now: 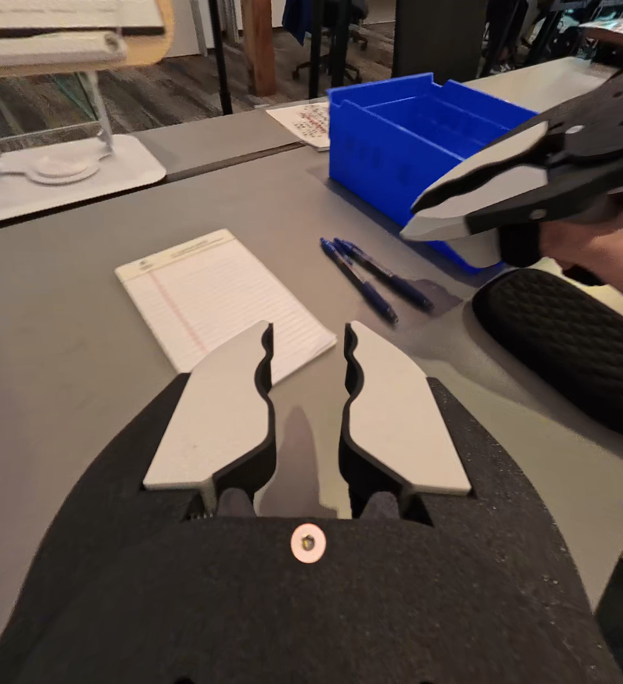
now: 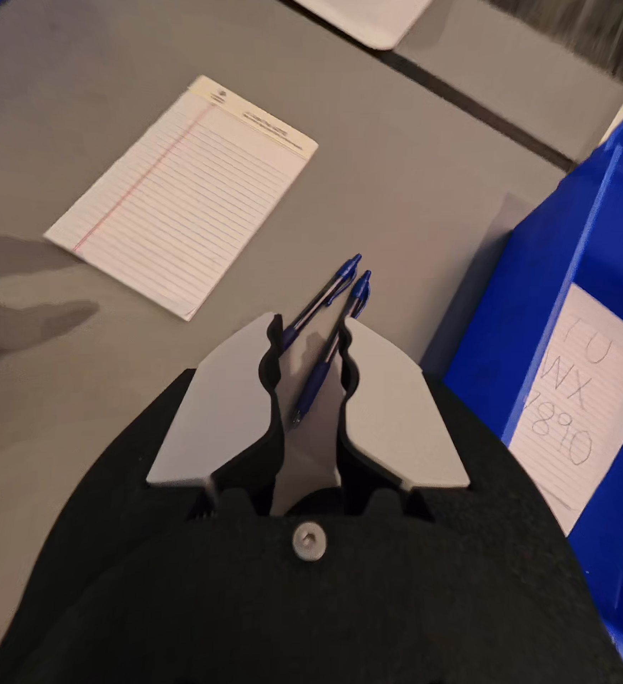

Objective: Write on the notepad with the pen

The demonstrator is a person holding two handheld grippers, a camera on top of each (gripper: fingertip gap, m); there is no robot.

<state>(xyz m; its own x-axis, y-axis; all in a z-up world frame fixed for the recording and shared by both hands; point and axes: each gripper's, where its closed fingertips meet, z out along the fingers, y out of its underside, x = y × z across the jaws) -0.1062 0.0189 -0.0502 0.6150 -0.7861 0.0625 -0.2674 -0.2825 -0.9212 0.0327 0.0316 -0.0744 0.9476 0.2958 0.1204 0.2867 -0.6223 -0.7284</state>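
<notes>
A white lined notepad (image 1: 221,299) lies flat on the grey table; it also shows in the right wrist view (image 2: 188,196). Two blue pens (image 1: 373,277) lie side by side to its right. My left gripper (image 1: 308,325) is open and empty, hovering over the notepad's near right corner. My right gripper (image 2: 312,320) is open and hangs above the two pens (image 2: 325,325); one pen lies below the gap between its fingers and the other is partly hidden under the left finger. It also shows in the left wrist view (image 1: 413,218), held by a hand.
A blue plastic bin (image 1: 413,148) stands right of the pens, holding a written sheet (image 2: 580,399). A white tray (image 1: 62,181) with a clear stand sits at the back left. A black padded armrest (image 1: 569,348) lies at the right. Another printed sheet (image 1: 306,126) lies behind the bin.
</notes>
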